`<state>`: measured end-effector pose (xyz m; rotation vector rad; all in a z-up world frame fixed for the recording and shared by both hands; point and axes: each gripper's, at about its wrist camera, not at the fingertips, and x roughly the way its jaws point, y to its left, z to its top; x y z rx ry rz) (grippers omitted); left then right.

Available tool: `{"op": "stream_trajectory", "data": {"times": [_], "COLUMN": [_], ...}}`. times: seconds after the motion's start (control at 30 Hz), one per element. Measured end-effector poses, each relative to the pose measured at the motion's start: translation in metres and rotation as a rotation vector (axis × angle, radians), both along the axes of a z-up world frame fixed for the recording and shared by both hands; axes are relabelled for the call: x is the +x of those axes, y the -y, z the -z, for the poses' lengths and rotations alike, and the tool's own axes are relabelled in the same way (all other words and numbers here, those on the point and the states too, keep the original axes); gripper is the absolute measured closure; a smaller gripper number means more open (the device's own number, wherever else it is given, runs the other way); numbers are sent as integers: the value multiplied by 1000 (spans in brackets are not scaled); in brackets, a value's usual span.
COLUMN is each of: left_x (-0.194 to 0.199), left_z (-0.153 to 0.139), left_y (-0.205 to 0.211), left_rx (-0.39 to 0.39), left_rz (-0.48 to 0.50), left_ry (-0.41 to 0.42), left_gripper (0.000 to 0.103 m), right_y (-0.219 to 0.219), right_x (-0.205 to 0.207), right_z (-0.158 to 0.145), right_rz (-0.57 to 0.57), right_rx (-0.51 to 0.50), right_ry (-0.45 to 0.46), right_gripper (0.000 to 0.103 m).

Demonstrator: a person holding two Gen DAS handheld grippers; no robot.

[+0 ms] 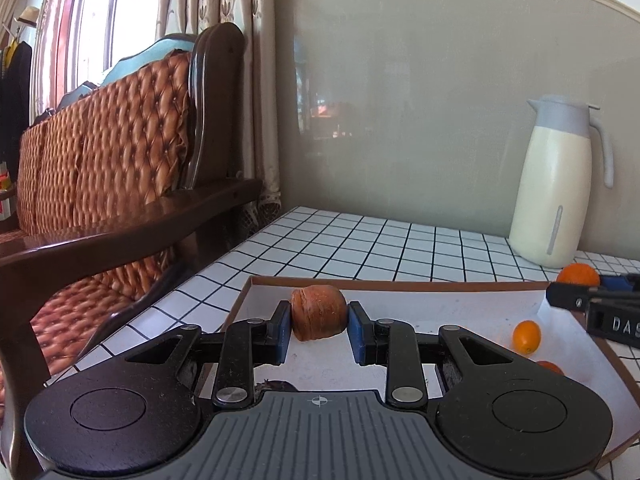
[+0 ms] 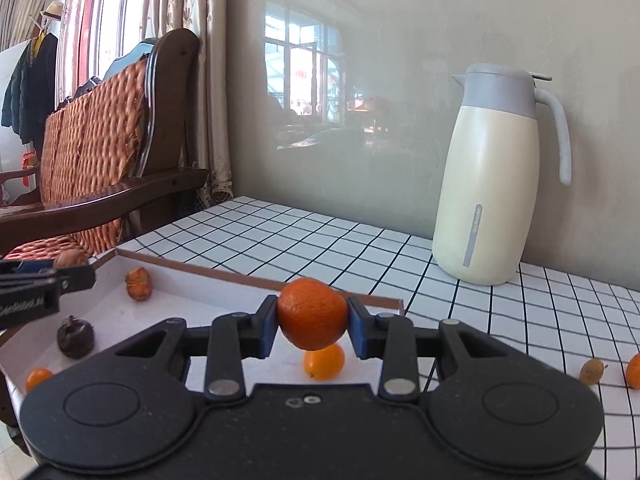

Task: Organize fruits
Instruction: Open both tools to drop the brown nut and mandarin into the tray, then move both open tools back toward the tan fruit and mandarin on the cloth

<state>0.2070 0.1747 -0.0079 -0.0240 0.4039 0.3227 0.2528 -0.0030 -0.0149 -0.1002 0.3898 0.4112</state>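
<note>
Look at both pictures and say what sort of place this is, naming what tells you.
Probably a home living room: a dark wooden sofa with tufted orange cushions, patterned beige curtains at a window, and a cream thermos jug with grey lid on a white checked tabletop.

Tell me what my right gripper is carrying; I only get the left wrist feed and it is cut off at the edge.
Observer: The right gripper is shut on a mandarin, held over the tray.
Operator: Is any fruit lying outside the tray?
Observer: Yes. A small brownish fruit and an orange fruit lie on the checked table, to the right of the tray.
Operator: What is under my left gripper's body?
Observer: A dark fruit rests on the tray floor there.
</note>
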Motion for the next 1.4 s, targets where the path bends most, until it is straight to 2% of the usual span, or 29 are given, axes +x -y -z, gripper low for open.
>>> {"op": "stream_trajectory", "data": {"times": [0.1, 0.33, 0.4, 0.43, 0.47, 0.5, 0.53, 0.57, 0.67, 0.83, 1.0, 1.27, 1.33, 1.4], "left_x": [4, 21, 25, 26, 25, 21, 16, 14, 13, 12, 6, -9, -13, -15], "left_z": [1, 6, 8, 7, 6, 4, 2, 0, -1, 0, -6, -14, -17, -21], "left_y": [-7, -13, -12, -12, -11, -11, -10, -10, -13, -13, -4, 31, 36, 42], "left_rx": [-3, -14, -12, -7, 5, 16, 31, 39, 28, 26, 27, 97, 96, 105], "left_rz": [-15, -21, -14, -27, -49, -66, -76, -72, -67, -57, -30, 4, -3, -55], "left_ry": [-3, -21, -21, -21, -11, 16, 59, 71, 69, 51, 64, 84, 101, 113], "left_gripper": [73, 73, 72, 72, 48, 1, 0, 0, 0, 0, 0, 0, 0, 0], "right_y": [0, -6, -10, -10, -8, -4, 1, 4, 12, 13, 15, 29, 35, 42], "right_x": [8, 19, 23, 24, 22, 18, 17, 18, 20, 18, 11, -10, -13, -16], "right_z": [-2, 1, 2, 2, 0, -2, -4, -6, -6, -4, -7, -16, -17, -19], "right_rz": [2, -24, -27, -7, 23, 53, 69, 69, 77, 72, 83, 139, 144, 111], "right_rx": [-20, -16, -43, -59, -55, -34, -11, -1, 25, 11, -10, -57, -52, -29], "right_ry": [10, -27, -40, -24, 12, 55, 76, 63, 46, 41, 59, 132, 123, 85], "right_gripper": [75, 75, 75, 66, 36, 18, 9, 13, 12, 11, 6, 6, 6, 6]}}
